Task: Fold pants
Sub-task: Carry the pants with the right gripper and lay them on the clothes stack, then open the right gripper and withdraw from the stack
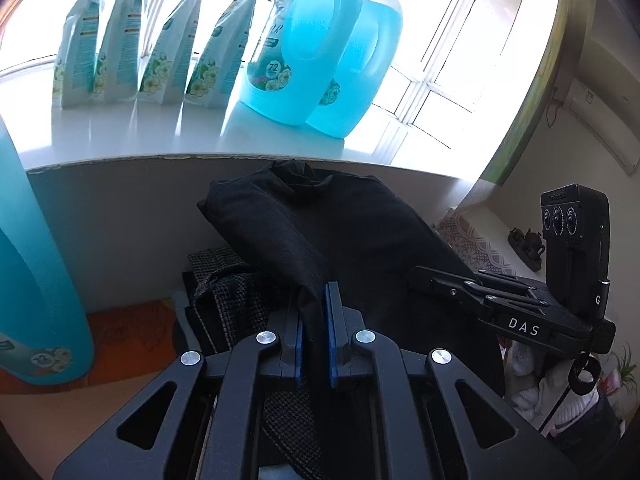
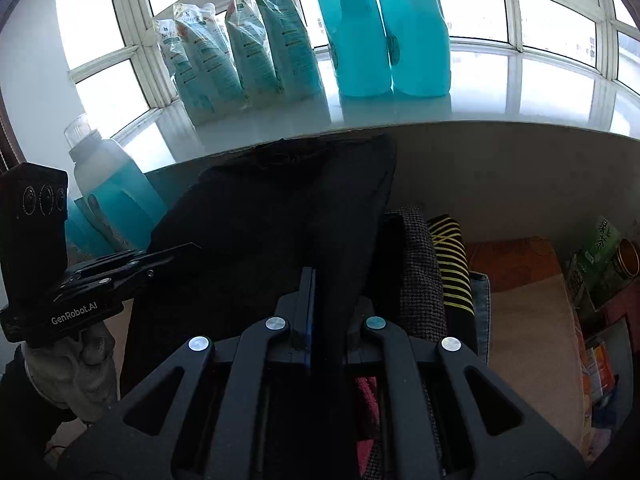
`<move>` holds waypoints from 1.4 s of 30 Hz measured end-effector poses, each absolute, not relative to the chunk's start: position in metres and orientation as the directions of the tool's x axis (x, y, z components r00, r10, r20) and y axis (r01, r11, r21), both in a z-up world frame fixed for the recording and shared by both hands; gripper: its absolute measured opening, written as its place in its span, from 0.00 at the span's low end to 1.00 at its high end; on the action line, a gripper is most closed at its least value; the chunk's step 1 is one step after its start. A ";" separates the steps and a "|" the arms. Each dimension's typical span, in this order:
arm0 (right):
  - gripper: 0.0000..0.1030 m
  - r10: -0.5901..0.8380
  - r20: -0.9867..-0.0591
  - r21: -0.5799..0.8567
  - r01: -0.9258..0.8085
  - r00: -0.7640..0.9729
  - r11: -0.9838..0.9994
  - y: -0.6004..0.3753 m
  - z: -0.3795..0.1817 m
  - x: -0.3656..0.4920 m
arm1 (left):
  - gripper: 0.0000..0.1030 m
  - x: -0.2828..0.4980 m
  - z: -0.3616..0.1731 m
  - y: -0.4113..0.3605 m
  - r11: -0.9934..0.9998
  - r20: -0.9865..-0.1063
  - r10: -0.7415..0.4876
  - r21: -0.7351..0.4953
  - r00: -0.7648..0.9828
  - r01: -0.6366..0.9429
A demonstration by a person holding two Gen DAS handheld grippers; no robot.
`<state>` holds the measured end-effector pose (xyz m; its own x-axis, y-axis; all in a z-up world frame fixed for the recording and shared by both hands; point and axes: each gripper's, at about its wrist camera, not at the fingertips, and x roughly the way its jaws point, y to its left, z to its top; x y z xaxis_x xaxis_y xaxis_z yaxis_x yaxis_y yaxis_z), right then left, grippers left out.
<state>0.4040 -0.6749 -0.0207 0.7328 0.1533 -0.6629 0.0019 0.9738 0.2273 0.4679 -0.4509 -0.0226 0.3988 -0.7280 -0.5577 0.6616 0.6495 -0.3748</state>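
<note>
Holding the black pants [image 1: 320, 232] clenched in both grippers, left [image 1: 316, 320] and right [image 2: 320, 312], over the clothes pile [image 2: 424, 280] below the sill [image 1: 120, 136]; soft, limp cloth, so I grip edges

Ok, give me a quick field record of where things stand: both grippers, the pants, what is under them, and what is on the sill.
left gripper: shut on black pants
right gripper: shut on black pants
black pants: folded bundle, pinched at its near edge by both grippers, over a pile of clothes
pile beneath: checked tweed garment, black garment with yellow stripes
windowsill: four refill pouches in a row, two blue detergent bottles beside them
</note>
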 end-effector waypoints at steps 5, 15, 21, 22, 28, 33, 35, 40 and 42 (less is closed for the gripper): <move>0.25 -0.016 -0.701 0.126 0.145 0.713 0.981 -0.692 -0.023 0.396 | 0.15 0.460 -0.016 -0.452 0.695 -0.586 -0.666 -0.264 0.461 0.668; 0.25 -0.021 -0.634 0.117 0.123 0.773 0.985 -0.670 -0.005 0.352 | 0.23 0.450 -0.004 -0.437 0.765 -0.585 -0.576 -0.140 0.571 0.629; 0.25 0.054 -0.620 0.111 0.020 0.782 0.994 -0.634 -0.006 0.334 | 0.23 0.443 0.001 -0.440 0.734 -0.577 -0.601 -0.124 0.553 0.668; 0.25 0.059 -0.626 0.104 0.008 0.778 0.994 -0.629 -0.009 0.333 | 0.23 0.441 0.000 -0.442 0.727 -0.585 -0.605 -0.131 0.540 0.674; 0.25 0.047 -0.662 0.092 0.019 0.748 0.996 -0.624 -0.024 0.323 | 0.23 0.430 -0.023 -0.448 0.709 -0.630 -0.593 -0.112 0.501 0.697; 0.25 0.046 -0.664 0.126 0.051 0.746 0.991 -0.628 -0.028 0.308 | 0.30 0.424 -0.038 -0.431 0.721 -0.657 -0.591 -0.172 0.468 0.671; 0.25 0.042 -0.659 0.127 0.056 0.751 0.990 -0.626 -0.026 0.298 | 0.30 0.415 -0.038 -0.423 0.723 -0.655 -0.589 -0.165 0.474 0.670; 0.25 0.016 -0.636 0.110 0.071 0.772 0.991 -0.614 -0.014 0.270 | 0.30 0.383 -0.030 -0.404 0.723 -0.649 -0.585 -0.147 0.486 0.675; 0.30 -0.003 -0.623 0.107 0.088 0.782 0.990 -0.608 -0.009 0.257 | 0.30 0.368 -0.024 -0.397 0.722 -0.640 -0.587 -0.135 0.497 0.679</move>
<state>0.2570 -0.6083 -0.0087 0.7823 -0.0026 -0.6229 0.0885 0.9903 0.1069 0.3682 -0.3972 -0.0244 0.4966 -0.5866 -0.6398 0.6791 0.7216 -0.1346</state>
